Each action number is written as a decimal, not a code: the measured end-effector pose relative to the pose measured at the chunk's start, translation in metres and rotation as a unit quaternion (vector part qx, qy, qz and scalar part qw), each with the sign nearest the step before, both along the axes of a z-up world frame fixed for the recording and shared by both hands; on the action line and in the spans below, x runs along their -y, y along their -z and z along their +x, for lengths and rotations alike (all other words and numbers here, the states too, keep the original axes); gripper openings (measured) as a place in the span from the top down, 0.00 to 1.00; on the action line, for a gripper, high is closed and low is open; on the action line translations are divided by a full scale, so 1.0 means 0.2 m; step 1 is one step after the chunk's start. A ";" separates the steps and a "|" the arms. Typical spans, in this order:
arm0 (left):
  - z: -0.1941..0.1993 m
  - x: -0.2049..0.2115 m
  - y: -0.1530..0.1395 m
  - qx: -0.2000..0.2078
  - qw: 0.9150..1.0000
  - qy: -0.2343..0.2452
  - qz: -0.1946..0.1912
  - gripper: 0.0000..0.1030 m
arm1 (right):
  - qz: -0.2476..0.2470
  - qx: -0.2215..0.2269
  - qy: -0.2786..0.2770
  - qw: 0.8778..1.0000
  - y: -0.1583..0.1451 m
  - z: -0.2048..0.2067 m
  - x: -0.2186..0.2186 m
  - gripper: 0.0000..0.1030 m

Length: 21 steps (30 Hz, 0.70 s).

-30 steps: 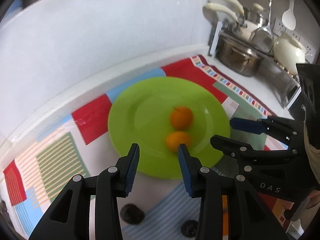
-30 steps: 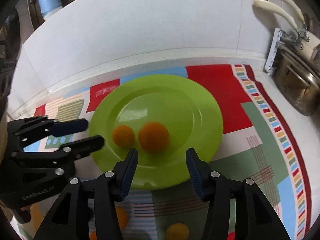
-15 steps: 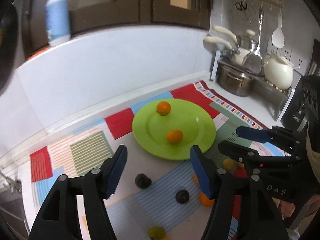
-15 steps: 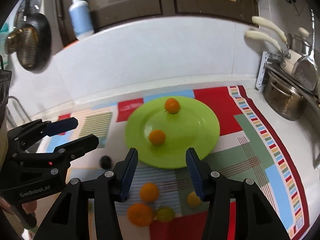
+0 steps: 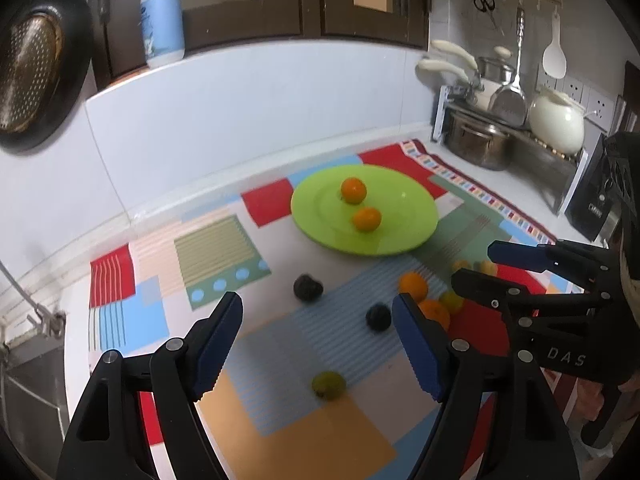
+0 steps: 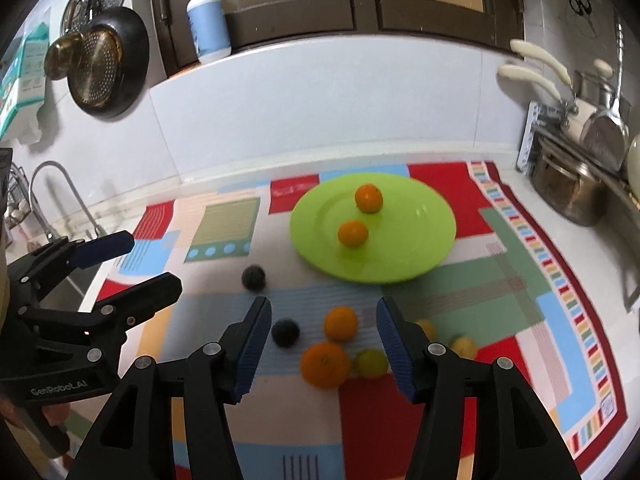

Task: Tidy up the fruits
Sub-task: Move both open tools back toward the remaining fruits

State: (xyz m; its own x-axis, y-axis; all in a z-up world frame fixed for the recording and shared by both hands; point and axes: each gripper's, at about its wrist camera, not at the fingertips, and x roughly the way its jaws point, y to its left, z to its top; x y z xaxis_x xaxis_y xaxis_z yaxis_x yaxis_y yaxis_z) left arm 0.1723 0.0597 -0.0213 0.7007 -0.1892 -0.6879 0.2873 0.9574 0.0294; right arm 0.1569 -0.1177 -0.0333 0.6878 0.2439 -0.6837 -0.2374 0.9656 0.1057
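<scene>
Both grippers pulled back from plate (image 5: 416, 236); jaws opening, empty.

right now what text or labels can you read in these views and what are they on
"DAS": on the right gripper body.
"GenRobot.AI": on the left gripper body.
Blue pump bottle label: too blurred to read.
Teal and white box on the wall: print too small to read.
Black appliance: small label unreadable.

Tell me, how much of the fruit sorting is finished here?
Done: two oranges sit on the green plate. In hand: nothing; the left gripper and right gripper are both empty, fingers opening. Left on the mat: two more oranges, two dark fruits, several yellow-green ones and a green fruit.
</scene>
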 end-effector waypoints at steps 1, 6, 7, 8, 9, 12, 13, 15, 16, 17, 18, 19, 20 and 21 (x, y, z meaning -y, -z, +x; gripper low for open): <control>-0.01 -0.01 0.02 -0.006 1.000 -0.002 0.001 0.25 | 0.001 -0.003 0.000 1.000 0.01 -0.01 0.00 0.46; -0.03 -0.04 0.11 -0.039 0.999 -0.012 -0.001 0.25 | -0.003 -0.024 0.000 1.000 0.08 -0.03 -0.01 0.46; -0.03 -0.04 0.12 -0.045 0.999 -0.013 -0.001 0.25 | -0.004 -0.030 -0.001 1.000 0.10 -0.03 -0.02 0.46; -0.04 -0.04 0.14 -0.052 0.999 -0.013 -0.001 0.25 | -0.006 -0.034 -0.001 0.999 0.12 -0.03 -0.02 0.46; -0.04 -0.04 0.16 -0.060 0.998 -0.012 0.000 0.25 | -0.006 -0.038 -0.001 0.999 0.13 -0.03 -0.03 0.46; -0.04 -0.04 0.22 -0.078 0.997 -0.016 0.004 0.25 | -0.008 -0.054 -0.004 0.999 0.18 -0.03 -0.03 0.46; -0.04 -0.04 0.24 -0.084 0.996 -0.017 0.005 0.25 | -0.008 -0.057 -0.004 0.998 0.19 -0.03 -0.03 0.46; -0.04 -0.05 0.27 -0.092 0.996 -0.018 0.007 0.25 | -0.012 -0.066 -0.004 0.998 0.23 -0.02 -0.03 0.46; -0.04 -0.05 0.28 -0.094 0.995 -0.018 0.007 0.25 | -0.013 -0.070 -0.004 0.997 0.24 -0.02 -0.03 0.46; -0.03 -0.05 0.29 -0.098 0.995 -0.017 0.007 0.25 | -0.013 -0.073 -0.004 0.997 0.25 -0.01 -0.03 0.46; -0.03 -0.05 0.30 -0.101 0.995 -0.017 0.008 0.26 | -0.013 -0.077 -0.004 0.997 0.26 -0.01 -0.03 0.46; -0.03 -0.05 0.31 -0.104 0.994 -0.015 0.007 0.26 | -0.013 -0.079 -0.004 0.997 0.27 0.00 -0.03 0.46; -0.02 -0.05 0.33 -0.107 0.994 -0.014 0.006 0.26 | -0.014 -0.081 -0.004 0.997 0.28 0.00 -0.03 0.46; -0.02 -0.05 0.34 -0.110 0.994 -0.014 0.006 0.26 | -0.015 -0.084 -0.004 0.996 0.29 0.01 -0.03 0.46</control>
